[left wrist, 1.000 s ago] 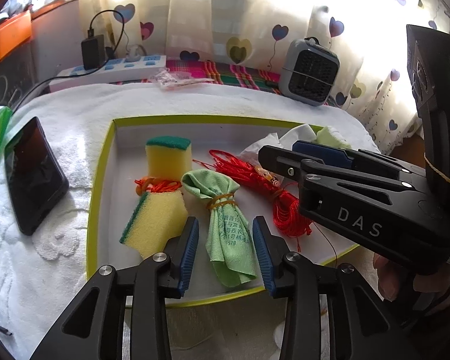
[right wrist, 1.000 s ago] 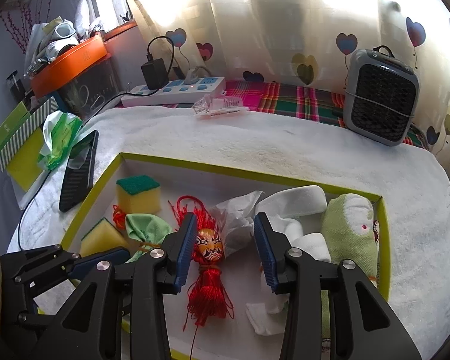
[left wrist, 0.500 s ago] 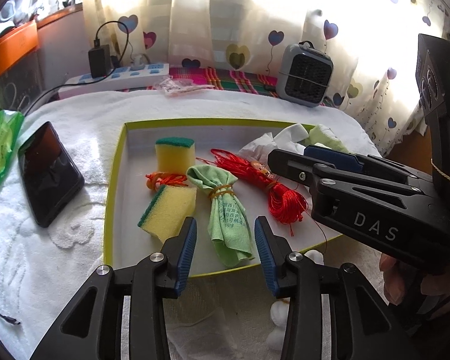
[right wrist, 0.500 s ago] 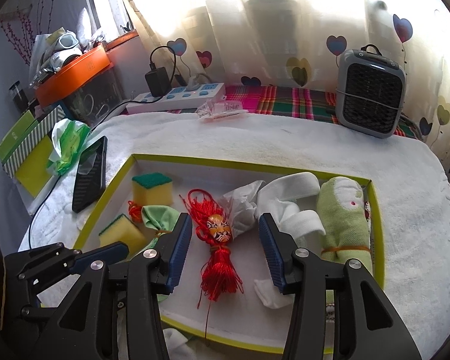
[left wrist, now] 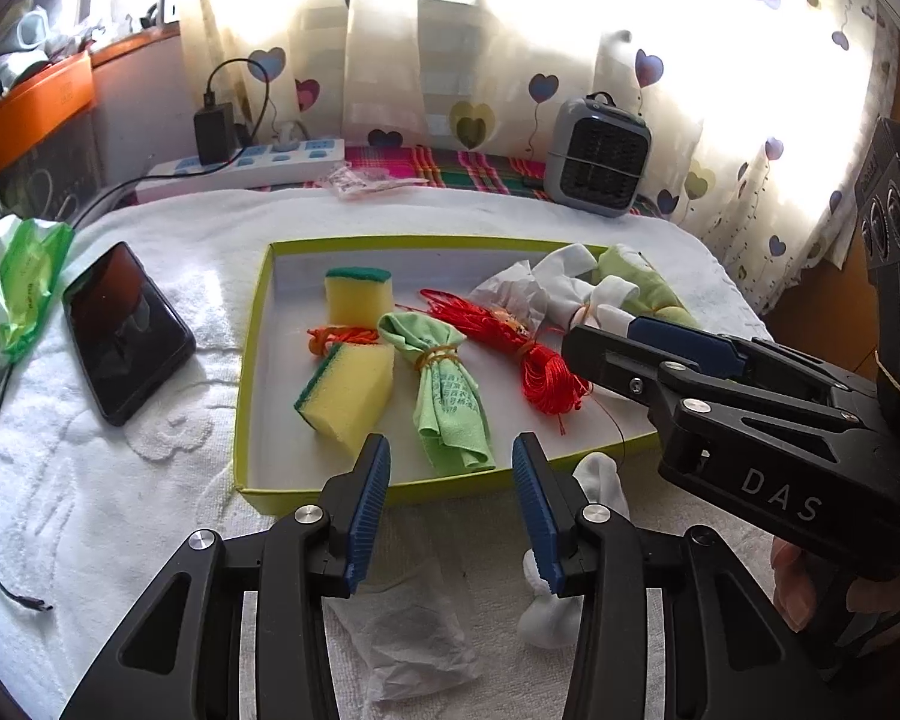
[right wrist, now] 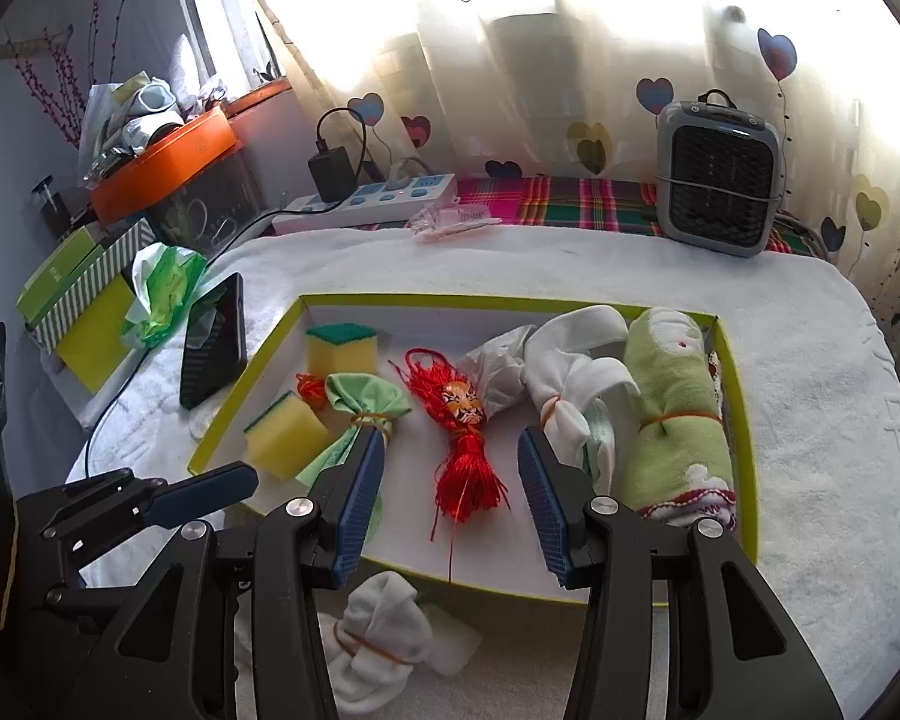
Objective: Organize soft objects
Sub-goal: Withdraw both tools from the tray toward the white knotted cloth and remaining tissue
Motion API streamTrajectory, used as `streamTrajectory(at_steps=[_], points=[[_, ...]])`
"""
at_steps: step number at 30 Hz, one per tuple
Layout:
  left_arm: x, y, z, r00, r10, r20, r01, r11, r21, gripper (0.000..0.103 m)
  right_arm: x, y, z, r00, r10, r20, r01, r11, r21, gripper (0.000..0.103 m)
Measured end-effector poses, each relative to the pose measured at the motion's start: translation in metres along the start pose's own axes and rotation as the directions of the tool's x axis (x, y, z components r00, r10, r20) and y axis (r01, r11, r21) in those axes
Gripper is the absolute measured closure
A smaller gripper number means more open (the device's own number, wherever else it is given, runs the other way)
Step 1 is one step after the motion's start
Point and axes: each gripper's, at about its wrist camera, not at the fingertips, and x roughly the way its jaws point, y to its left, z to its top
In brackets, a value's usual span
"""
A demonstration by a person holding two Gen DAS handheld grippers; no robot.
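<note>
Shallow green-rimmed cardboard tray [right wrist: 744,420] on white towel [right wrist: 822,420]. In tray, left to right: 2 yellow sponges [right wrist: 285,435], tied green cloth [right wrist: 360,414], red tassel [right wrist: 465,456], white socks [right wrist: 570,372], rolled green towel [right wrist: 672,420]. Left of tray: black phone [left wrist: 126,330]. Near, outside tray: banded white sock bundle [right wrist: 378,630].

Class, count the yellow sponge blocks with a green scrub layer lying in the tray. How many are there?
2. One sponge stands at the tray's far left; the other sponge lies nearer the grippers, beside the green cloth bundle. None seems hidden.
</note>
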Motion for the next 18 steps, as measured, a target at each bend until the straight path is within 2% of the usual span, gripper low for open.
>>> streamTrajectory(at_steps=[13, 18], points=[[-0.027, 0.013, -0.015, 0.999, 0.005, 0.033, -0.004, 0.999, -0.033, 0.062, -0.022, -0.004, -0.031, 1.0, 0.018, 0.005, -0.018, 0.998, 0.058, 0.055], [-0.036, 0.025, -0.023, 0.999, 0.0, 0.043, 0.003, 0.998, -0.061, 0.062, -0.025, -0.004, -0.045, 1.0, 0.029, -0.004, -0.029, 0.996, 0.087, 0.05]])
